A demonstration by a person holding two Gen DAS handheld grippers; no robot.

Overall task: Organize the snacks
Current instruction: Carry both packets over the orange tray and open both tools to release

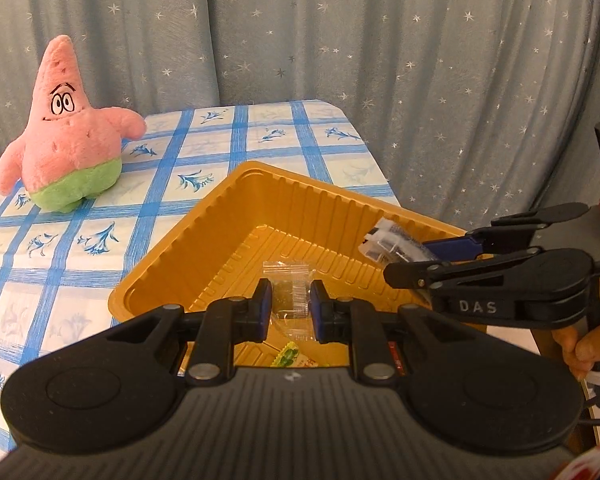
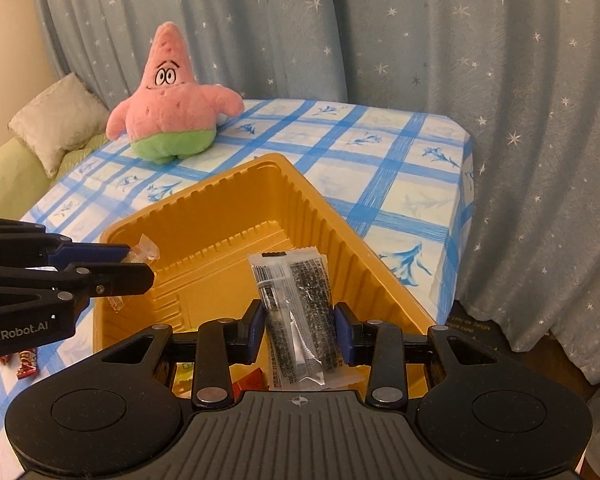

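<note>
Soft warm indoor light, fisheye-warped dark edges.

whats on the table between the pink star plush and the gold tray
Nothing: only bare blue-checked tablecloth separates the pink star plush from the gold tray. Both wrist views show it.

The left gripper (image 1: pixel 290 306) pinches a clear snack packet (image 1: pixel 289 292) over the orange tray (image 1: pixel 204 248).
</note>
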